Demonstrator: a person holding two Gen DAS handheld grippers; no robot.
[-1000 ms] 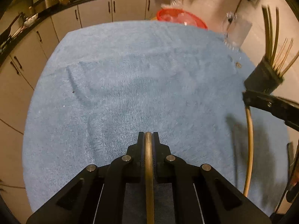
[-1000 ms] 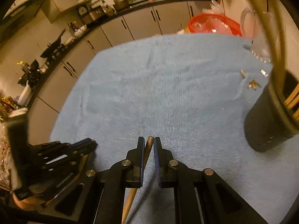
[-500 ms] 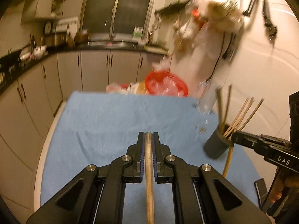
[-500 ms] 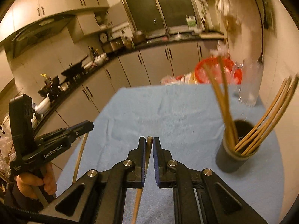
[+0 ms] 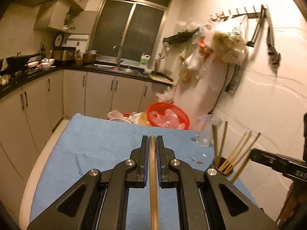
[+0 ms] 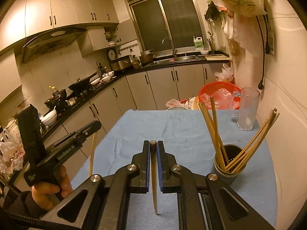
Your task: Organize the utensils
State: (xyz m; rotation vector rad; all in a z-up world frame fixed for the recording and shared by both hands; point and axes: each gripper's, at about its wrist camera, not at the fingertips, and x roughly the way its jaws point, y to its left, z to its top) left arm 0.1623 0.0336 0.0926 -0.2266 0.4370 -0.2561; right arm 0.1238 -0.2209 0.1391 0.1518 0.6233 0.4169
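- Left wrist view: the left gripper (image 5: 153, 143) is clamped on a single chopstick (image 5: 153, 182), which lies straight back between the two fingers towards the camera. Below it is a table with a blue cloth (image 5: 92, 149).
- Same view, to the right: a dark utensil cup (image 5: 223, 167) stands on the cloth, holding several chopsticks that fan outward. The black nose of the right gripper (image 5: 253, 152) reaches in from the right edge, close above the cup, with its own chopstick hanging beneath.
- Right wrist view: the right gripper (image 6: 153, 146) is closed on a second chopstick (image 6: 154, 182), whose thin end points down towards the cloth. The cup (image 6: 229, 164) sits ahead and to the right, near a clear glass jug (image 6: 247, 109).
- Same view, far left: a hand (image 6: 50, 189) holds the left gripper (image 6: 96, 124) out past the table's edge, its chopstick dangling.
- Doing this step well, in my judgement: bring one stick at a time over the cup's open centre, tip it nearly upright with the thin end down, and thread it between the leaning sticks before letting go.
- The risk is knocking the fanned sticks or tipping the cup.
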